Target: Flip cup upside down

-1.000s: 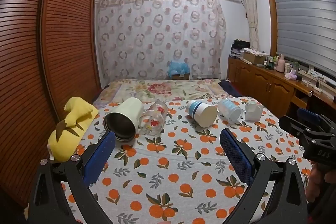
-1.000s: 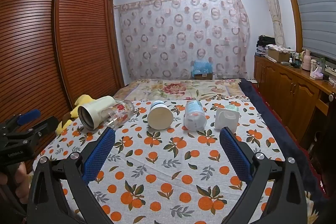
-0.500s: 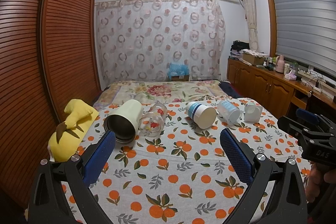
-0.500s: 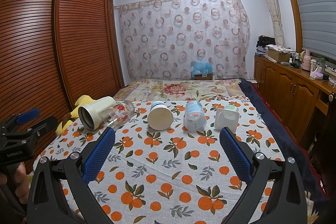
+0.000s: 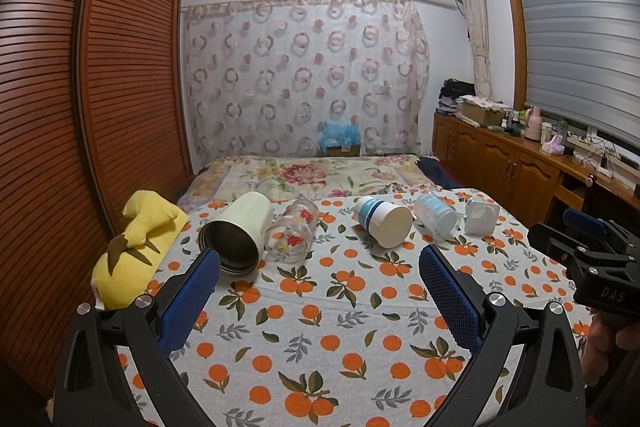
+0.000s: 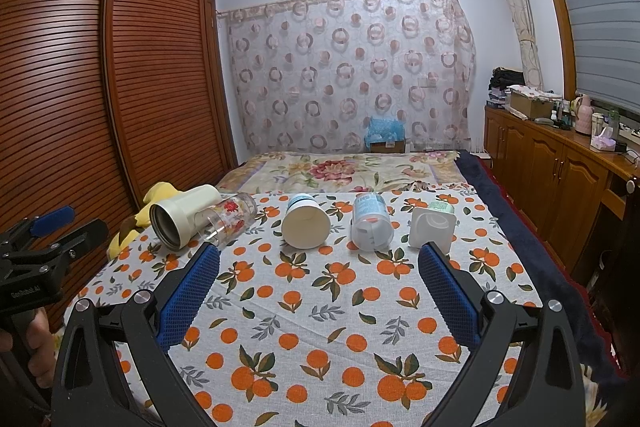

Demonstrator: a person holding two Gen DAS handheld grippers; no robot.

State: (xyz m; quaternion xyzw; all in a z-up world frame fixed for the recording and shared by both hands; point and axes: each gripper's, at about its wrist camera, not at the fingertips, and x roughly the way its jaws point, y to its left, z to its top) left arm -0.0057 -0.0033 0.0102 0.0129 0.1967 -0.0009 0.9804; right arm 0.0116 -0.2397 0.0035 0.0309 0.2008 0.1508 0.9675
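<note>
Both tongs are held low over the near end of the bed, level, pointing fwd toward the curtain w/ the blue pads upright. Left tongs (image 5: 319,281) are spread wide, nothing between the pads, touching nothing; in the right wrist view the left unit shows at 9 o'clock w/ the person's fingers (image 6: 38,343) wrapped on its handle. Right tongs (image 6: 319,281) are equally wide apart, also holding nothing; in the left wrist view that unit sits at 3 o'clock, handle in the hand at the frame edge. On the orange-print cloth (image 5: 320,327) five cups lie on their sides in a row across the far edge, all well apart from both tongs. From the left tongs: cream steel-lined cup (image 5: 236,229) at 11 o'clock, mouth toward the camera, just past the left pad tip; touching it, a clear glass w/ red flowers (image 5: 292,235); white/blue paper cup (image 5: 384,221) at 12–1 o'clock, base toward the camera; clear plastic cup w/ blue print (image 5: 435,215) beside it; square white cup (image 5: 481,215) at 1 o'clock, last in the row. From the right tongs the paper cup is at 12 o'clock. A yellow plush (image 5: 136,247) lies at the cloth's left edge, by the wardrobe (image 5: 60,107).
</note>
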